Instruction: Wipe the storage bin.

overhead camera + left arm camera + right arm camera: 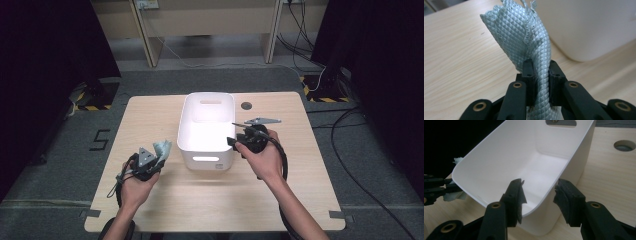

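Note:
A white plastic bin (207,150) stands in the middle of the wooden table (150,115). To its left, my left gripper (154,159) is shut on a pale blue-green quilted cloth (163,148). In the left gripper view the bunched cloth (524,37) rises from between the jaws of that gripper (541,66), with the bin's wall just behind. My right gripper (236,140) is at the bin's right side. In the right gripper view this gripper (539,187) is open and straddles the rim of the bin (499,157), one jaw inside, one outside. The bin's inside looks bare.
A round cable hole (246,105) sits in the table behind the bin's right side. Cables (350,165) run over the grey floor to the right. Dark curtains flank the table, and wooden desk legs (150,45) stand beyond it.

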Action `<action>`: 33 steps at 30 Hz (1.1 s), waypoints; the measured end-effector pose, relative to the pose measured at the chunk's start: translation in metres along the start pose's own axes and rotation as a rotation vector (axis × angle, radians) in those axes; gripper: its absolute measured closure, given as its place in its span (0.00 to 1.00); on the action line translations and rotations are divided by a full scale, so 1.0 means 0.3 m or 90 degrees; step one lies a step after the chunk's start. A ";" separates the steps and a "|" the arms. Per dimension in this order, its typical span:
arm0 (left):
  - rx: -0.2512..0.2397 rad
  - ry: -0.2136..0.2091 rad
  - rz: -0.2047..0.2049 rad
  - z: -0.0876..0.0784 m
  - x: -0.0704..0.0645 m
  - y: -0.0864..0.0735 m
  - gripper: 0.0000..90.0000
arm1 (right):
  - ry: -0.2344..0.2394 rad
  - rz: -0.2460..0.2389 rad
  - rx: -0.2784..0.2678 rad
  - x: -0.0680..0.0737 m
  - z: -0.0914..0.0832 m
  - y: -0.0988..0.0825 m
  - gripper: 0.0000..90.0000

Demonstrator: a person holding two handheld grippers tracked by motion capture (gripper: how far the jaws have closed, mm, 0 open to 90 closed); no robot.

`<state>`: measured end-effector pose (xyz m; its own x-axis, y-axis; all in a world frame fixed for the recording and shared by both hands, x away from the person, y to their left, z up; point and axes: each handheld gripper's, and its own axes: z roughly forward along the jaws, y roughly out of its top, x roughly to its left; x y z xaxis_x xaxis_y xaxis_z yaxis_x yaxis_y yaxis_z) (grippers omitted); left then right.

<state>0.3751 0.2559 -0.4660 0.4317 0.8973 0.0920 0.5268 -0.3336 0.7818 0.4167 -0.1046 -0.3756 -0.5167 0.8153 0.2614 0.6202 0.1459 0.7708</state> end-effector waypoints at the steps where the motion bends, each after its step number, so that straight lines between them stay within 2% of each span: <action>1: 0.009 0.004 -0.006 0.016 0.014 -0.002 0.87 | -0.003 0.003 -0.005 -0.007 -0.008 0.005 0.62; 3: 0.029 0.014 -0.007 0.051 0.038 -0.006 0.87 | -0.009 0.013 -0.013 -0.027 -0.017 0.007 0.62; 7: 0.066 0.015 -0.014 0.114 0.069 -0.012 0.85 | -0.027 0.031 -0.011 -0.077 -0.018 -0.008 0.62; 11: 0.077 0.005 -0.039 0.155 0.083 -0.021 0.80 | -0.043 0.045 -0.008 -0.125 -0.015 -0.021 0.62; 18: 0.083 0.009 -0.050 0.182 0.089 -0.030 0.70 | -0.051 0.065 -0.010 -0.165 -0.030 -0.028 0.62; 20: 0.077 0.010 -0.044 0.177 0.090 -0.030 0.65 | -0.053 0.066 -0.015 -0.175 -0.040 -0.024 0.62; 22: 0.076 -0.010 -0.032 0.168 0.093 -0.030 0.58 | -0.057 0.063 -0.022 -0.183 -0.049 -0.021 0.61; 24: 0.061 -0.026 -0.030 0.151 0.100 -0.031 0.51 | -0.060 0.064 -0.021 -0.189 -0.057 -0.023 0.61; 26: 0.045 -0.030 -0.024 0.128 0.111 -0.029 0.45 | -0.064 0.060 -0.019 -0.199 -0.062 -0.026 0.60; 30: 0.010 -0.025 -0.022 0.056 0.143 -0.024 0.38 | -0.070 0.067 -0.025 -0.217 -0.081 -0.029 0.60; 31: 0.010 -0.025 -0.022 0.056 0.143 -0.024 0.37 | -0.074 0.061 -0.029 -0.223 -0.089 -0.031 0.60; 32: -0.010 -0.028 -0.022 0.008 0.157 -0.022 0.37 | -0.075 0.060 -0.031 -0.227 -0.098 -0.034 0.60; 33: -0.020 -0.027 -0.023 -0.017 0.166 -0.023 0.36 | -0.077 0.064 -0.031 -0.229 -0.107 -0.040 0.59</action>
<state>0.3892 0.3043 -0.4636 0.4446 0.8949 0.0375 0.5190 -0.2915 0.8035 0.4256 -0.1804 -0.3842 -0.3766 0.8863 0.2694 0.6347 0.0351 0.7720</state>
